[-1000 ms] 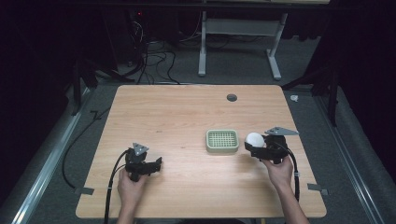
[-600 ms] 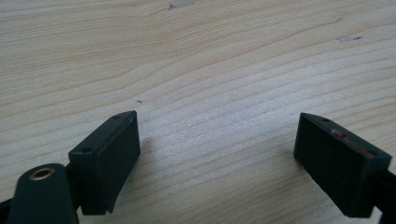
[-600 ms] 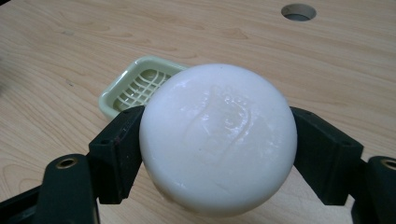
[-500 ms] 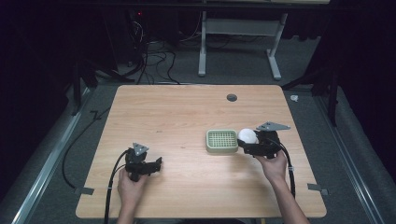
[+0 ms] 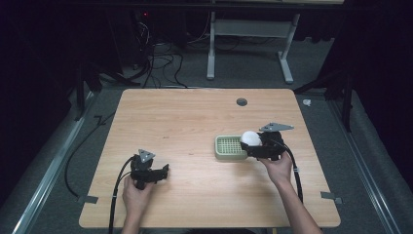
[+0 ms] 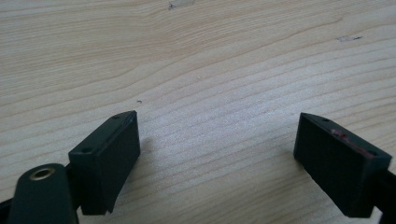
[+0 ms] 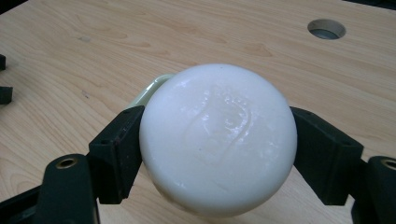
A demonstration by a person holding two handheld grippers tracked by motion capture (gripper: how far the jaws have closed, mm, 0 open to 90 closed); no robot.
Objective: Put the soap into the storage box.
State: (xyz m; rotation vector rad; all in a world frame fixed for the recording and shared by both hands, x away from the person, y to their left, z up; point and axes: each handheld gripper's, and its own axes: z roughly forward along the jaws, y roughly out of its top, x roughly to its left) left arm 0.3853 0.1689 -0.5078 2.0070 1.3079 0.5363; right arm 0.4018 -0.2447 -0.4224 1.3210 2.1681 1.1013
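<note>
The right tongs (image 5: 254, 145) were clamped on a round white soap bar (image 5: 250, 138), holding it over the near right edge of the green slotted soap dish (image 5: 229, 147) — wrist angled in from the table's (image 5: 195, 117) right. The left tongs (image 5: 164, 171) rested low near the table's front left, jaws apart — nothing between them.

Left gripper (image 5: 164, 170) low at seven o'clock, jaws spread wide and empty, forearm entering from six — right gripper (image 5: 246, 146) at four o'clock, jaws clamped, wrist angled toward ten.
</note>
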